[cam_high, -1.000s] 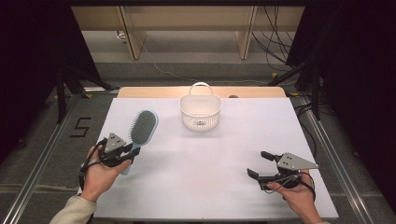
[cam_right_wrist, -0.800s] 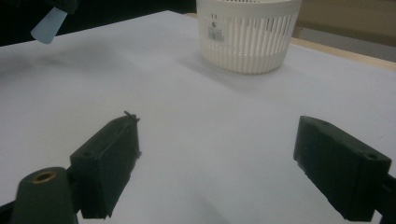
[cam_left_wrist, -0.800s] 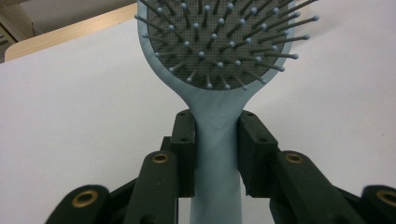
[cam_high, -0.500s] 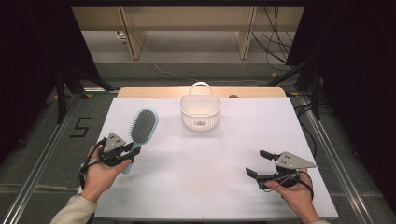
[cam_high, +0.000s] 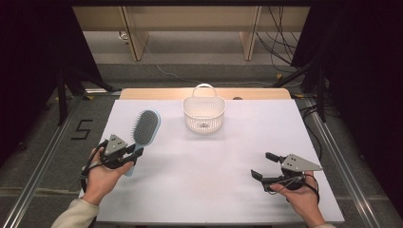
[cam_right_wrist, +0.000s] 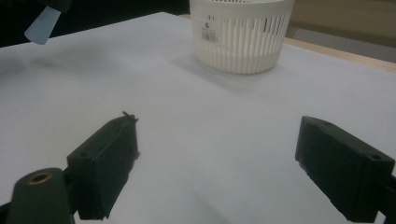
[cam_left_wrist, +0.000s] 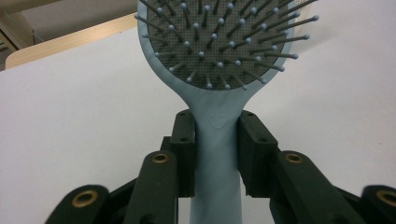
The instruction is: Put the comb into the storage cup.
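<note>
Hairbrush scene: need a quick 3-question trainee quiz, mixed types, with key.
1. True or false: the left gripper is shut on the handle of the hairbrush.
2. What stands at the far middle of the white table? A) a metal bowl B) a white slotted basket C) a cardboard box
3. Fill in: the jaws of the right gripper stand ____, with nothing between them.

Key: 1 true. 2 B. 3 open.
</note>
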`<action>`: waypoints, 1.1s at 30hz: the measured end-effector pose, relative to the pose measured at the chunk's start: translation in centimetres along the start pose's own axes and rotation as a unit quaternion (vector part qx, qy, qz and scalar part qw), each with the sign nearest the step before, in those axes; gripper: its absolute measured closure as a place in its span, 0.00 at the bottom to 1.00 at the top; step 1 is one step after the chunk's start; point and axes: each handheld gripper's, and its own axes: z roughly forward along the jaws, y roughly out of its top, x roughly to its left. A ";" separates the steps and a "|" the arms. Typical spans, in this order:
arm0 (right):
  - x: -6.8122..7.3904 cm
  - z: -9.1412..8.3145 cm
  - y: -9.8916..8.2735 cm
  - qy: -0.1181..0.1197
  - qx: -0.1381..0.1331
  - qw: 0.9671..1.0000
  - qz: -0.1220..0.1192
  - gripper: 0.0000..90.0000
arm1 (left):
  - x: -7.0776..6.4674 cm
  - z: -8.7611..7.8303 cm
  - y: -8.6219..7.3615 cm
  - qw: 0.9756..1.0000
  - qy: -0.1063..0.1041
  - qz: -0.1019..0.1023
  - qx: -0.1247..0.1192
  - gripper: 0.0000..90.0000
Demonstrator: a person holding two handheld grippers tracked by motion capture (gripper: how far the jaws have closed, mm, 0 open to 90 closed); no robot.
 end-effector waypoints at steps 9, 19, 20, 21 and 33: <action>-0.1 -0.1 -0.1 -0.003 -0.002 1.000 0.001 0.15 | 0.1 -0.1 0.2 1.000 0.003 -0.001 -0.009 0.78; -0.1 -0.1 -0.1 -0.003 -0.003 1.000 0.002 0.15 | 0.1 0.0 0.3 1.000 0.002 -0.001 -0.012 0.78; -0.1 -0.1 -0.1 -0.003 -0.003 1.000 0.002 0.15 | 0.1 0.0 0.3 1.000 0.002 -0.002 -0.013 0.78; -0.1 -0.1 -0.1 -0.002 -0.003 1.000 0.002 0.15 | 0.1 0.0 0.3 1.000 0.002 -0.003 -0.013 0.78; -0.1 -0.1 -0.1 -0.003 -0.002 1.000 0.002 0.15 | 0.1 0.1 0.6 1.000 0.001 -0.004 -0.019 0.78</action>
